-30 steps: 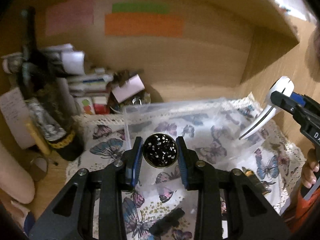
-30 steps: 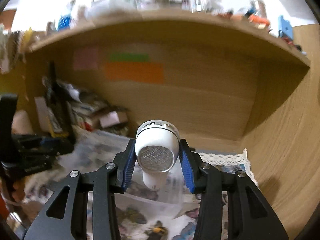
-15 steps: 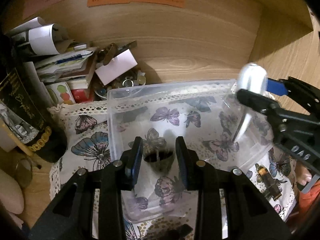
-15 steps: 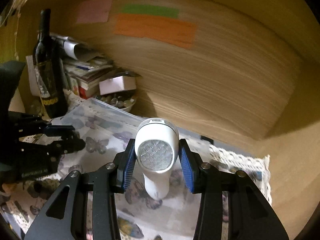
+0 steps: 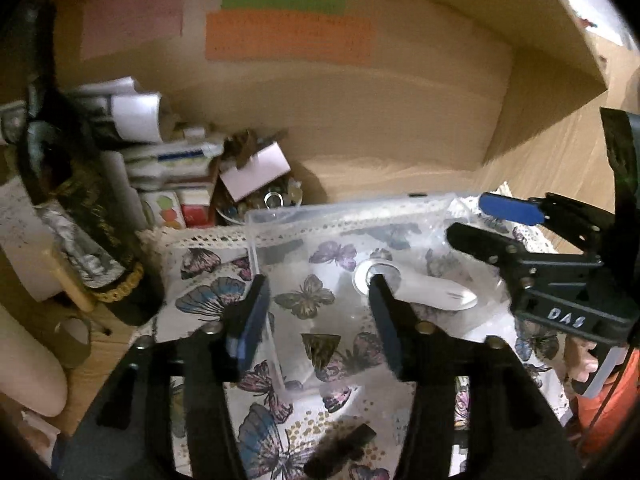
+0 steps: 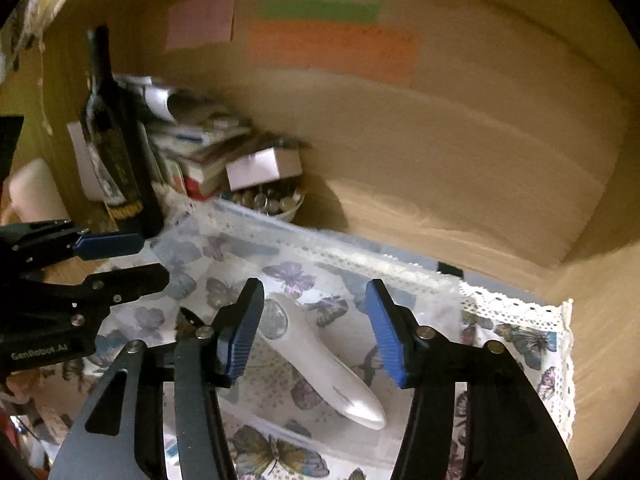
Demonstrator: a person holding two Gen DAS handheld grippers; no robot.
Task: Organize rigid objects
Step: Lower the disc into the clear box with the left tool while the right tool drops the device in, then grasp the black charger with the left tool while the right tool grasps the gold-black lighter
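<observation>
White plastic handheld device (image 6: pixel 320 364) lying flat inside clear bin (image 5: pixel 348 208); left gripper (image 5: pixel 320 312) and right gripper (image 6: pixel 314 328) both spread, empty; likely light, rigid, slick; grasp across its narrower handle

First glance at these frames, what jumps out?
The white handheld device lying in the clear plastic box on the butterfly cloth, between the open right gripper. The left gripper is also open above the box. A dark bottle stands at the left.
</observation>
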